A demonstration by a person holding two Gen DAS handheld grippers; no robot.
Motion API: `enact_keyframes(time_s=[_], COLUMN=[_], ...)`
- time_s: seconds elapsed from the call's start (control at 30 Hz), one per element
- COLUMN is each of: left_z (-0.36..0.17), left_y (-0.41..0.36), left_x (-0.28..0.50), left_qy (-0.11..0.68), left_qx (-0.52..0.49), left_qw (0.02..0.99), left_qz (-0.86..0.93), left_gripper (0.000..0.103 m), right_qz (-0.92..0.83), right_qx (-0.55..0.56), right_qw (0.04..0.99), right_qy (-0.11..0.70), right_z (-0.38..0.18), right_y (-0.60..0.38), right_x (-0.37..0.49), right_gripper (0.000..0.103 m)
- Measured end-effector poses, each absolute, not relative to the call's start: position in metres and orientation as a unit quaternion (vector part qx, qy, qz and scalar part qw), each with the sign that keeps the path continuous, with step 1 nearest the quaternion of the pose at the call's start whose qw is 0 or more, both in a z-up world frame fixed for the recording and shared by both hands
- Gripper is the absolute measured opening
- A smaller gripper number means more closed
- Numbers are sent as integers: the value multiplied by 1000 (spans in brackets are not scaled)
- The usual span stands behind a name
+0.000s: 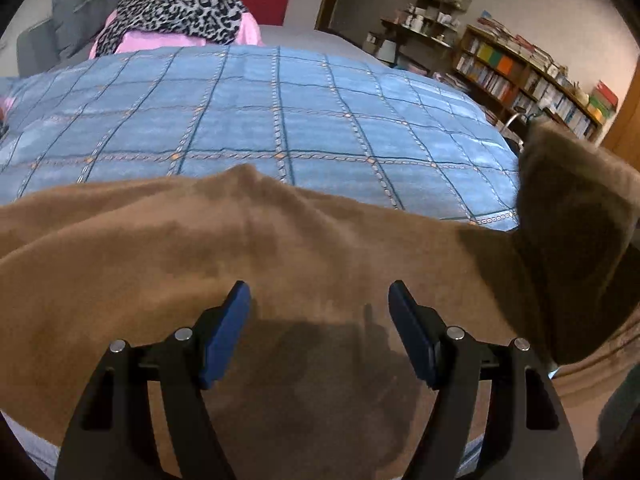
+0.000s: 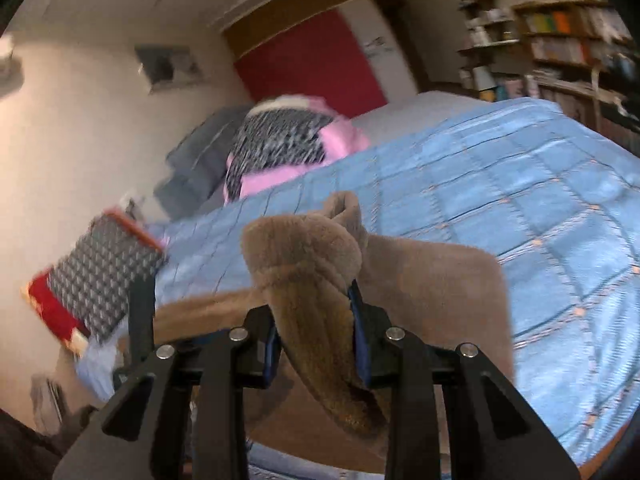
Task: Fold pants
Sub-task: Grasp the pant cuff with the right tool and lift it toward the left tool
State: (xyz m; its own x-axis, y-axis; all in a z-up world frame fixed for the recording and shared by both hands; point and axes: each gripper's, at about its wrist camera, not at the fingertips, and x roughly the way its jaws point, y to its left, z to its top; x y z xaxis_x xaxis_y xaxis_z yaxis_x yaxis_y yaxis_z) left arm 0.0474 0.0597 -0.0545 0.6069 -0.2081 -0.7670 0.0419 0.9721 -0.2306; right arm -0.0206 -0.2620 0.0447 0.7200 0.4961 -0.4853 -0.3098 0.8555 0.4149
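Observation:
Brown fleece pants lie spread across the near part of a bed with a blue quilted cover. My left gripper hovers just above the brown cloth, its blue pads wide apart with nothing between them. At the right edge of the left wrist view a lifted part of the pants stands up in the air. In the right wrist view my right gripper is shut on a thick bunched fold of the pants, raised over the flat part of the pants and the blue cover.
A pile of leopard-print and pink clothes sits at the far end of the bed beside grey pillows. A patterned red and grey cushion lies at the bed's left side. Bookshelves line the right wall.

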Motion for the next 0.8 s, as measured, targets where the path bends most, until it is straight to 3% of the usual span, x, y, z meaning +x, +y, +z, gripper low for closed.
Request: enact_keyframes(time_s=[0.6, 0.8], left_z=[-56, -59], left_y=[150, 168], left_x=[22, 16], left_qy=[414, 418], left_qx=[-156, -162], left_qw=[897, 894], left_qz=[2, 18], left_gripper=[73, 73], right_qz=[309, 324], right_qx=[-10, -9], right_qw=[884, 854], right_qy=[350, 407], right_z=[-8, -38], right_y=[-98, -84], right_x=[-18, -13], right_gripper=[29, 36])
